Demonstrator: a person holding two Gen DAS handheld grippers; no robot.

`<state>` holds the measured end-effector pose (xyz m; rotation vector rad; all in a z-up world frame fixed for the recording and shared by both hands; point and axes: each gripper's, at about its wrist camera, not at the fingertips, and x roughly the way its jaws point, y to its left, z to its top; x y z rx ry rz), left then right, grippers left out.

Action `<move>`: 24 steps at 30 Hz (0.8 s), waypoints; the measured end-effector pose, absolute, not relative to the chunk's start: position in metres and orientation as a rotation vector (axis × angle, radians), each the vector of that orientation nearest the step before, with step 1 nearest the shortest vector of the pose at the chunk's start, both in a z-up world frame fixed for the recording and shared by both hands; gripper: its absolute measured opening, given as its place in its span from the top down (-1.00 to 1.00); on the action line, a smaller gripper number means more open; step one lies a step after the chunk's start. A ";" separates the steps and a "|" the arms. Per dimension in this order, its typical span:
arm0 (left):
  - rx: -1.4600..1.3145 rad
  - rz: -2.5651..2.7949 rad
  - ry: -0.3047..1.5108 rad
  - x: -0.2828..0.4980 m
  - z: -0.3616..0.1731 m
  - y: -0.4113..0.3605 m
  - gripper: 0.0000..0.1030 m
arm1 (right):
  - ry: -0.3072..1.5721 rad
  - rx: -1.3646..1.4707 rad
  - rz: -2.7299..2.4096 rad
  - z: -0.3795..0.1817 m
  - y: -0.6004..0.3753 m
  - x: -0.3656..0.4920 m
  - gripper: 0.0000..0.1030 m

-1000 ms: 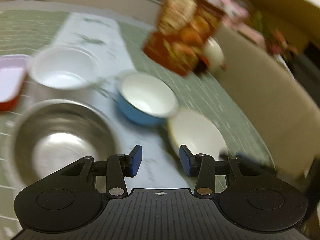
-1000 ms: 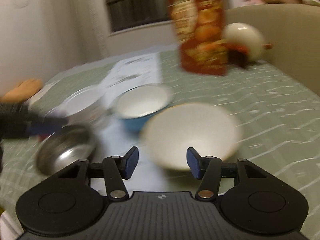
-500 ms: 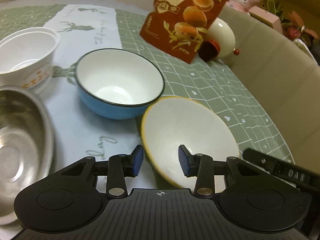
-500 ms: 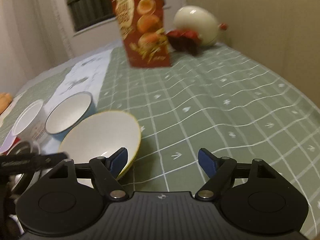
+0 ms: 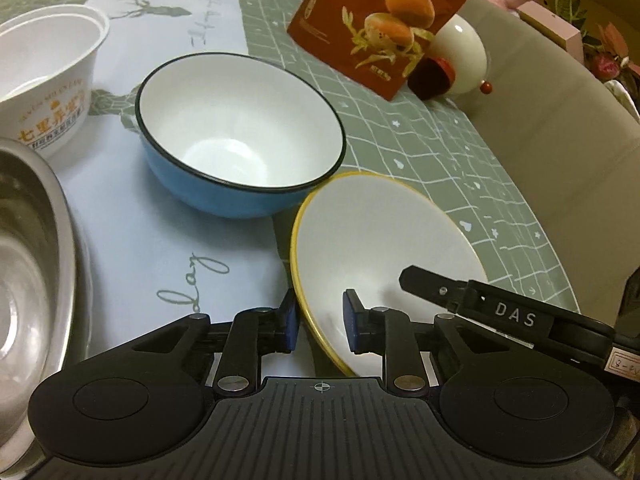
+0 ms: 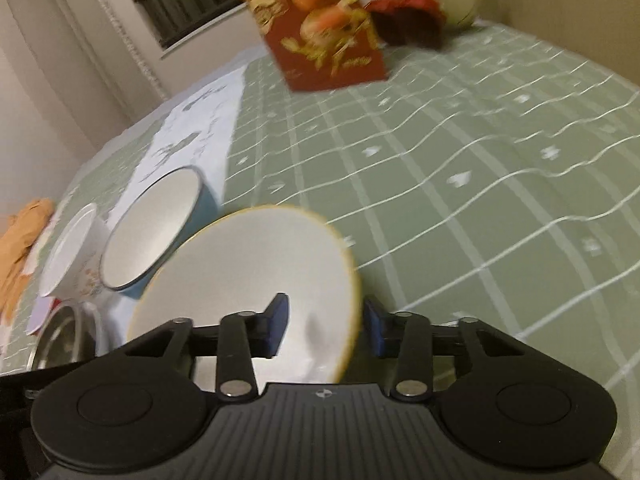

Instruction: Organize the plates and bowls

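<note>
On the green checked tablecloth (image 5: pixel 460 152), the yellow-rimmed bowl (image 5: pixel 384 248) sits tilted against the blue bowl (image 5: pixel 240 160); the left gripper (image 5: pixel 319 322) and right gripper (image 6: pixel 322 326), jaws just closing, straddle opposite rims, though firm pad contact cannot be told. I'd finish both pinches evenly, lift level, then nest it in the blue bowl. Readable writing: "DAS" on the right gripper's finger, "lay" on the cloth, Chinese characters on the white paper cup (image 5: pixel 48 80).
</note>
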<state>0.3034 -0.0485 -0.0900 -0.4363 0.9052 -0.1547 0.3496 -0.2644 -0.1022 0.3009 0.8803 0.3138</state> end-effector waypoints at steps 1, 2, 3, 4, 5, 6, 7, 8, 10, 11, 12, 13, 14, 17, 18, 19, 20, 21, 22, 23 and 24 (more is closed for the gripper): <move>-0.434 -0.159 0.907 0.302 -0.090 -0.048 0.52 | 0.873 0.293 0.301 -0.101 -0.262 0.347 0.26; -0.437 -0.163 0.912 0.300 -0.090 -0.046 0.52 | 0.867 0.282 0.295 -0.100 -0.259 0.345 0.26; -0.443 -0.165 0.916 0.297 -0.090 -0.045 0.52 | 0.866 0.280 0.296 -0.099 -0.258 0.342 0.26; -0.447 -0.165 0.920 0.294 -0.088 -0.043 0.52 | 0.868 0.288 0.301 -0.098 -0.259 0.340 0.26; -0.448 -0.162 0.921 0.290 -0.087 -0.042 0.52 | 0.871 0.296 0.307 -0.097 -0.259 0.338 0.26; -0.447 -0.158 0.920 0.286 -0.085 -0.041 0.52 | 0.873 0.301 0.314 -0.096 -0.260 0.335 0.26; -0.438 -0.150 0.917 0.281 -0.081 -0.040 0.52 | 0.877 0.306 0.321 -0.096 -0.259 0.331 0.26; -0.426 -0.144 0.916 0.277 -0.079 -0.039 0.52 | 0.884 0.311 0.329 -0.095 -0.258 0.329 0.26; -0.410 -0.128 0.917 0.267 -0.073 -0.036 0.52 | 0.899 0.323 0.349 -0.095 -0.255 0.325 0.26; -0.405 -0.120 0.918 0.264 -0.071 -0.034 0.52 | 0.904 0.328 0.360 -0.095 -0.252 0.322 0.26; -0.397 -0.113 0.921 0.259 -0.069 -0.032 0.52 | 0.908 0.330 0.369 -0.095 -0.249 0.320 0.26; -0.388 -0.103 0.924 0.256 -0.067 -0.029 0.51 | 0.911 0.331 0.379 -0.095 -0.246 0.317 0.26; -0.381 -0.093 0.928 0.252 -0.065 -0.027 0.51 | 0.915 0.333 0.390 -0.095 -0.243 0.314 0.26; -0.377 -0.062 0.934 0.244 -0.062 -0.019 0.52 | 0.932 0.330 0.435 -0.096 -0.232 0.307 0.26; -0.375 -0.055 0.934 0.242 -0.062 -0.016 0.52 | 0.936 0.326 0.446 -0.097 -0.230 0.305 0.26; -0.370 -0.050 0.936 0.241 -0.062 -0.015 0.52 | 0.937 0.320 0.454 -0.097 -0.226 0.303 0.26; -0.366 -0.046 0.939 0.241 -0.063 -0.015 0.52 | 0.936 0.314 0.460 -0.097 -0.224 0.301 0.26; -0.364 -0.044 0.946 0.241 -0.064 -0.015 0.52 | 0.932 0.306 0.463 -0.097 -0.222 0.299 0.26; -0.363 -0.042 0.951 0.240 -0.065 -0.015 0.52 | 0.928 0.300 0.463 -0.097 -0.220 0.297 0.26; -0.363 -0.042 0.953 0.240 -0.065 -0.015 0.52 | 0.926 0.296 0.463 -0.097 -0.220 0.296 0.26; -0.365 -0.043 0.953 0.240 -0.065 -0.015 0.52 | 0.927 0.296 0.465 -0.096 -0.220 0.295 0.26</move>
